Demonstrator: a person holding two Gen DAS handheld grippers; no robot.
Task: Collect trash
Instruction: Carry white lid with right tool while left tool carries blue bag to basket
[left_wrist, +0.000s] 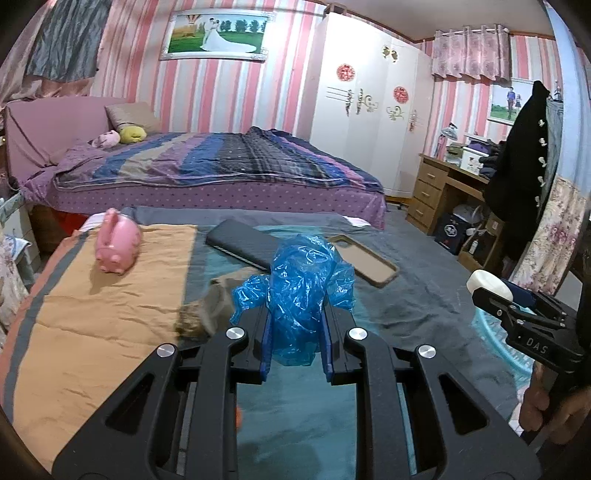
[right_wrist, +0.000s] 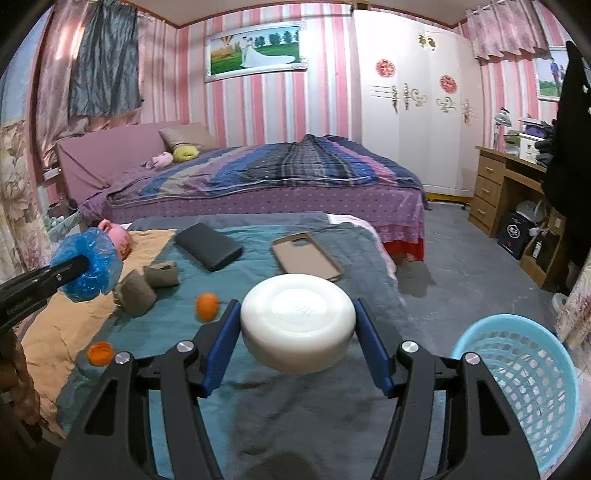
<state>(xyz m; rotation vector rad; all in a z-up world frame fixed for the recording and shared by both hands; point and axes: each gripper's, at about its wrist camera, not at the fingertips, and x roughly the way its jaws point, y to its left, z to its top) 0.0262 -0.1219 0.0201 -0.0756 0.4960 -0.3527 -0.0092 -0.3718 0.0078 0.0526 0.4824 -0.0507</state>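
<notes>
My left gripper (left_wrist: 295, 314) is shut on a crumpled blue plastic bag (left_wrist: 301, 284), held above the cloth-covered table (left_wrist: 110, 332); the same bag (right_wrist: 88, 264) shows at the left of the right wrist view. My right gripper (right_wrist: 297, 325) is shut on a round white plastic container (right_wrist: 297, 326), clamped between its blue pads above the table; that container (left_wrist: 487, 282) peeks out at the right in the left wrist view. A light blue mesh basket (right_wrist: 524, 384) stands on the floor at the lower right, beside the table.
On the table lie a pink piggy bank (left_wrist: 118, 245), a dark power bank (right_wrist: 208, 245), a tan phone case (right_wrist: 306, 256), two brown cardboard rolls (right_wrist: 147, 284), a small orange fruit (right_wrist: 207, 306) and an orange cap (right_wrist: 99, 352). A bed (right_wrist: 277, 173), wardrobe and desk stand behind.
</notes>
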